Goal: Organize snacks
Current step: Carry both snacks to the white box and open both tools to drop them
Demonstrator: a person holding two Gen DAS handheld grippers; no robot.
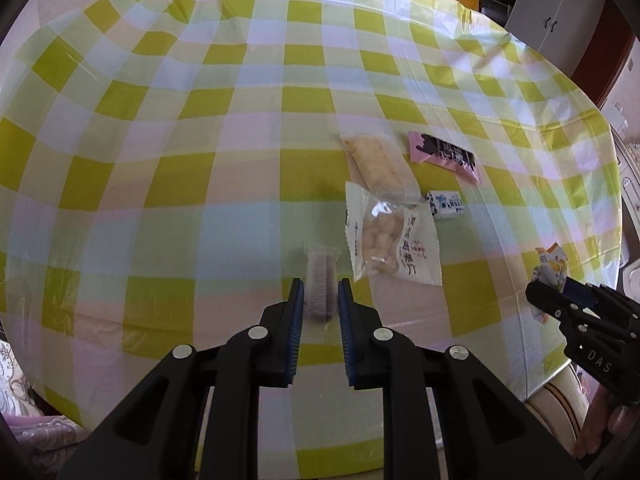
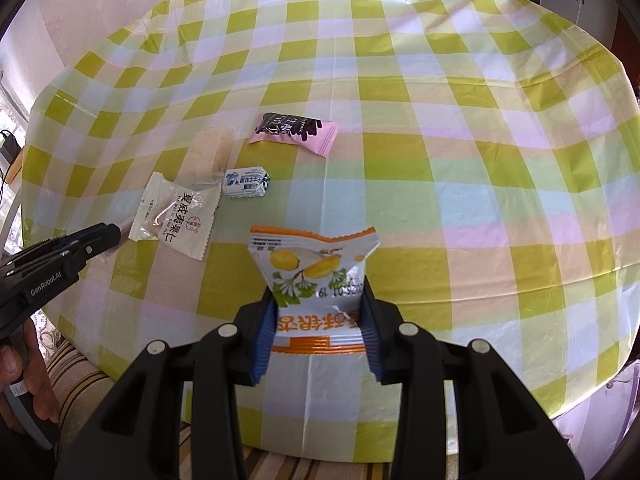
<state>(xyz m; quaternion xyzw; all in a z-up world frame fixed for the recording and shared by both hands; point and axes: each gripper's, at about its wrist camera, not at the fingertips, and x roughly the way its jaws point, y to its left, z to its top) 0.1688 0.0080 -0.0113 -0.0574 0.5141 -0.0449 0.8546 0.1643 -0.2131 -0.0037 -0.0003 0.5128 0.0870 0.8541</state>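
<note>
The left wrist view looks forward and down along the left gripper (image 1: 319,294) from low at the near edge of the tabletop (image 1: 240,120), with the right gripper (image 1: 550,300) at its lower right. The right wrist view does likewise further right, the left gripper (image 2: 114,232) entering at its left edge. Both share the checked cloth and the pink packet (image 1: 442,155) (image 2: 296,133), upper centre of each frame.

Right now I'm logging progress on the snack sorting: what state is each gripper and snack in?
Left hand-held gripper: shut on clear packet.
Right hand-held gripper: shut on lemon packet, pinched at the middle.
Nut packet: flat on table, sealed.
Pink packet: flat, sealed.
Blue candy: wrapped, loose.
Biscuit packet: flat, overlapping nut packet.
</note>
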